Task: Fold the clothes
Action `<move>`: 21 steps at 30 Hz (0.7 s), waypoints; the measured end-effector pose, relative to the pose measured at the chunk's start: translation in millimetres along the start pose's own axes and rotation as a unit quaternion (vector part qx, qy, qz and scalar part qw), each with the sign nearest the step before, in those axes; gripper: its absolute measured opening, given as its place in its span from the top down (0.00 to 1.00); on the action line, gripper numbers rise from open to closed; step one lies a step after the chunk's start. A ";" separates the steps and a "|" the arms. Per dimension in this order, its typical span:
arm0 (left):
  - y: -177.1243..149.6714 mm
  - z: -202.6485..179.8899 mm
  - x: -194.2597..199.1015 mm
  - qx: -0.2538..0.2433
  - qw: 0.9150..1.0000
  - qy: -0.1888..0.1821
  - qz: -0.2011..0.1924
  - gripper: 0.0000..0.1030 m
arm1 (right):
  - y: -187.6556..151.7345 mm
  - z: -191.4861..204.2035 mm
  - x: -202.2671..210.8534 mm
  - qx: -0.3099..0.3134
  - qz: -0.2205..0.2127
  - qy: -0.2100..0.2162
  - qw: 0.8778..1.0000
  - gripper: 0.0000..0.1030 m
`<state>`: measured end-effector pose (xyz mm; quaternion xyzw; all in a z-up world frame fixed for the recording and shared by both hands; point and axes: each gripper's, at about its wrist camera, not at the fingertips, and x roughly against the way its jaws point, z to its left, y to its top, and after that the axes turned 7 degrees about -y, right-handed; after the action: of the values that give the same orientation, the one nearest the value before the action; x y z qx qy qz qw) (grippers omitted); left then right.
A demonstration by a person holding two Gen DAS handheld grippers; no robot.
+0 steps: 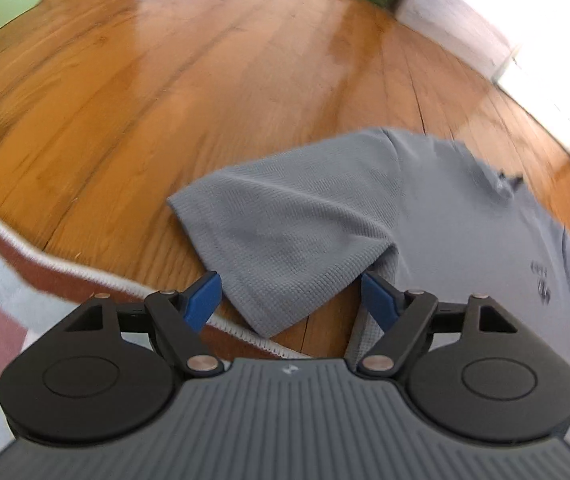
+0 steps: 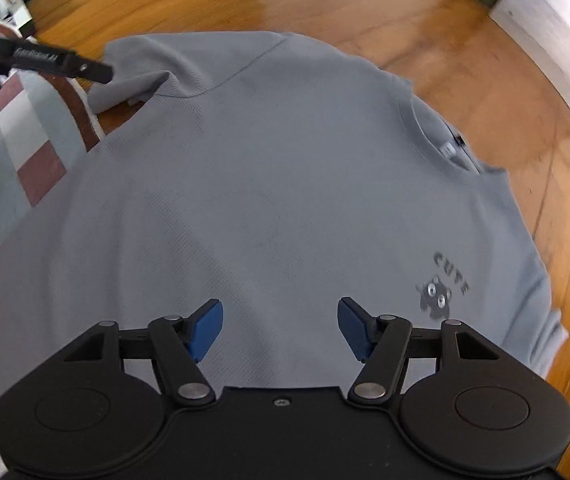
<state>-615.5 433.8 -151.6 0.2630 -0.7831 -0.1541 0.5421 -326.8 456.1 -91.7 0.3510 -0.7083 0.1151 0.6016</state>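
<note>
Right gripper [image 2: 281, 330], nearest the lens, hangs with jaws spread and empty over the grey T-shirt [image 2: 269, 184]. This shirt lies spread face up, part on the wooden floor [image 1: 165, 92], part on a checked rug [image 2: 33, 148]. No fold appears made; all folding remains. Left gripper [image 1: 291, 300], also spread, frames one sleeve [image 1: 285, 232] without pinching it.

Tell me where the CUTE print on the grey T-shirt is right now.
In the right wrist view the CUTE print sits at lower right on the grey T-shirt, below the collar and just beyond the right gripper, near the shirt's right edge.
</note>
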 end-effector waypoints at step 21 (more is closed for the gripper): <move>4.1 -22.2 -36.5 -0.073 0.996 0.039 -0.032 0.94 | 62.4 28.3 -19.8 0.033 -0.064 0.085 0.994 0.35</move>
<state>-585.9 459.3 -169.4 0.2534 -0.7391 -0.2173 0.5851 -387.7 492.1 -101.1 0.4040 -0.6266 0.1289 0.6539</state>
